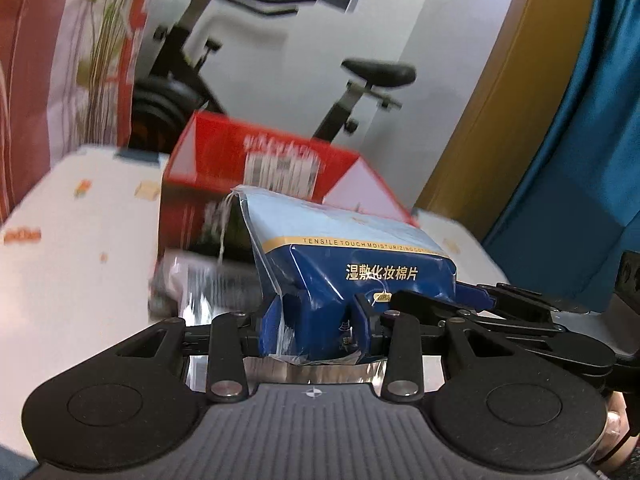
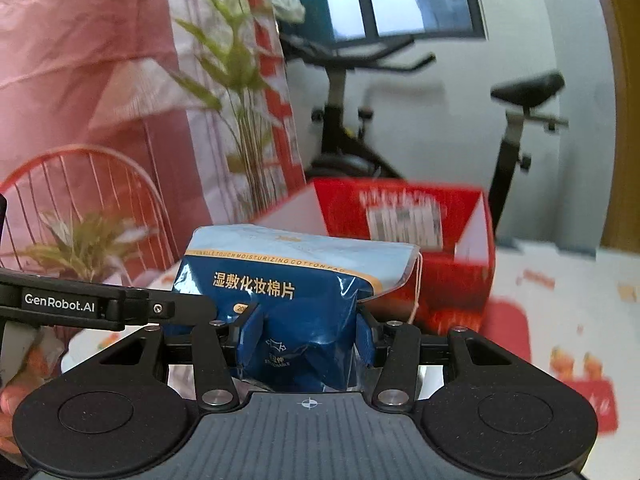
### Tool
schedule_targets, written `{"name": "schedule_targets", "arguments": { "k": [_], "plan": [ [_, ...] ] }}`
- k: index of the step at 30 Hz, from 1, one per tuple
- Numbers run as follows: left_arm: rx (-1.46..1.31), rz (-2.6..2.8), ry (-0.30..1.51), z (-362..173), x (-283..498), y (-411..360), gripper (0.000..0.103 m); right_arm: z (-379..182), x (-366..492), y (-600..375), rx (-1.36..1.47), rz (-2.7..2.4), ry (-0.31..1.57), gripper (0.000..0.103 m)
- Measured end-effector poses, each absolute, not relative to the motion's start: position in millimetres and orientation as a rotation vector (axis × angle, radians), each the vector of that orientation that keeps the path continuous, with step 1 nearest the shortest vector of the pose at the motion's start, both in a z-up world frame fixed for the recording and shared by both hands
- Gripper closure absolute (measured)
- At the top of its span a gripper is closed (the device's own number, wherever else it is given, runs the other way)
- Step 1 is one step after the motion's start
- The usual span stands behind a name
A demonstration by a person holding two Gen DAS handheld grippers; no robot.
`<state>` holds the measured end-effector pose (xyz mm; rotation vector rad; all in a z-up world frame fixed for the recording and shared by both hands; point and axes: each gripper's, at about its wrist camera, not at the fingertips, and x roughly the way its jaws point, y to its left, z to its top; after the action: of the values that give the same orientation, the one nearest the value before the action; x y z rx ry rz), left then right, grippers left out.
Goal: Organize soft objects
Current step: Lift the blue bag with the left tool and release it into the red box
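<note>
A blue bag of cotton pads (image 1: pixel 352 256) with gold Chinese lettering is held in the air by both grippers. My left gripper (image 1: pixel 320 312) is shut on its lower end. My right gripper (image 2: pixel 308 328) is shut on the same bag (image 2: pixel 296 280) from the other side. The right gripper's black arm shows at the right of the left wrist view (image 1: pixel 500 304); the left gripper's arm shows at the left of the right wrist view (image 2: pixel 80 304). An open red cardboard box (image 1: pixel 256 168) stands on the table just beyond the bag, and it also shows in the right wrist view (image 2: pixel 404 216).
A white patterned tablecloth (image 1: pixel 80 240) covers the table. A silvery plastic packet (image 1: pixel 192 284) lies by the box. An exercise bike (image 2: pixel 360 128) stands behind. A plant (image 2: pixel 240 100) and an orange wire chair (image 2: pixel 80 184) stand at the left. A blue curtain (image 1: pixel 580 160) hangs at the right.
</note>
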<state>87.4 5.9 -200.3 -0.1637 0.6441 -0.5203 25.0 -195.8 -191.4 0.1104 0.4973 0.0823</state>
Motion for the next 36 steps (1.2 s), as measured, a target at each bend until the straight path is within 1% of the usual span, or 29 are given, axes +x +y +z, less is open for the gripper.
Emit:
{"name": "schedule_targets", "arguments": {
  "k": [5,12,16,20,23,30,36],
  "plan": [
    [-0.159,-0.550,0.557,-175.6,101.4,0.4,0.062,-162.3,53.1,-209.0,0.109,0.075,0.446,0.058],
    [-0.162,-0.543,0.526,-150.9,154.4,-12.9,0.062,-137.5,115.0,-230.5,0.091,0.074,0.415,0.058],
    [-0.171,-0.545,0.524,-142.3,186.4,-14.9,0.062,-134.9,151.4,-246.8,0.112,0.079,0.419,0.058],
    [-0.202,-0.533,0.551,-145.3,218.9,-13.8,0.062,-144.9,184.2,-255.2,0.093,0.066,0.446,0.058],
    [-0.189,-0.521,0.587,-152.3,244.6,-20.8,0.062,-157.7,210.6,-265.3,0.133,0.050,0.504,0.058],
    [-0.274,-0.480,0.720,-187.4,300.5,-20.3,0.062,-202.9,263.6,-281.8,0.219,0.012,0.657,0.058],
    [-0.275,-0.460,0.840,-212.3,331.1,-27.4,0.062,-231.3,293.2,-293.1,0.289,-0.021,0.773,0.058]
  ]
}}
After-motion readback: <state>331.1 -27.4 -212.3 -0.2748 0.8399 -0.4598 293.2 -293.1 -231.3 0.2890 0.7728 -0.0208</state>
